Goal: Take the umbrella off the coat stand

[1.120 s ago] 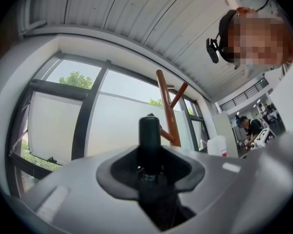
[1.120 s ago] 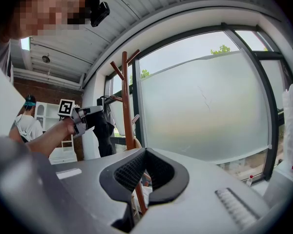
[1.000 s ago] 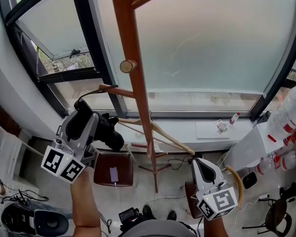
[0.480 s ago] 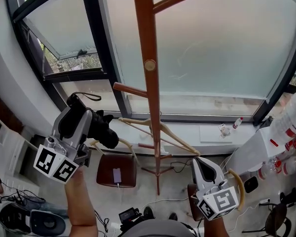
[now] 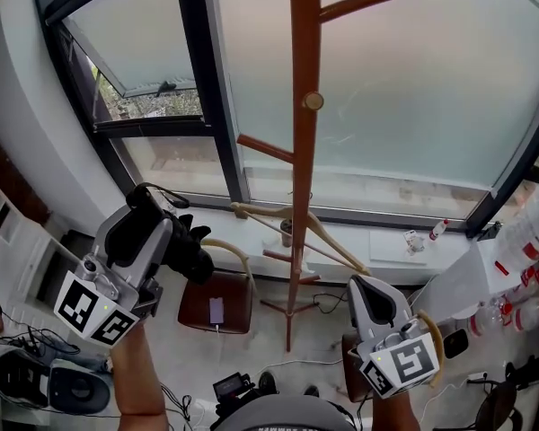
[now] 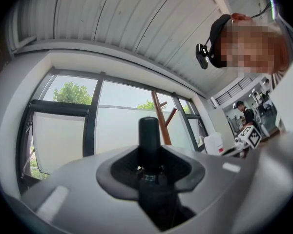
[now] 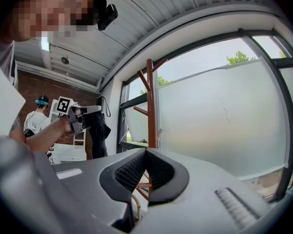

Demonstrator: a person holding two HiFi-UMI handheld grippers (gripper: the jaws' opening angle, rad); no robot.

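Head view: left gripper (image 5: 181,239) clamped on the umbrella (image 5: 199,260) just swung clear of the coat stand (image 5: 303,106), so it's off; right gripper (image 5: 365,285) pinched together, empty

Daylit interior, backlit; exposure fair, lens distortion heavy.
Light enters through the frosted window (image 5: 404,106), evenly diffused and without glare; the coat stand (image 5: 303,151) keeps clear colour against it. The floor (image 5: 251,348) is dimmer, with soft shadows. The head view is sharp, with straight frames bowed toward the edges. Both gripper views are fisheye with a black vignetted border. The left gripper (image 6: 149,152) and right gripper (image 7: 146,151) bodies, close to the lens, are soft. The black umbrella (image 6: 149,130) shows little surface detail.
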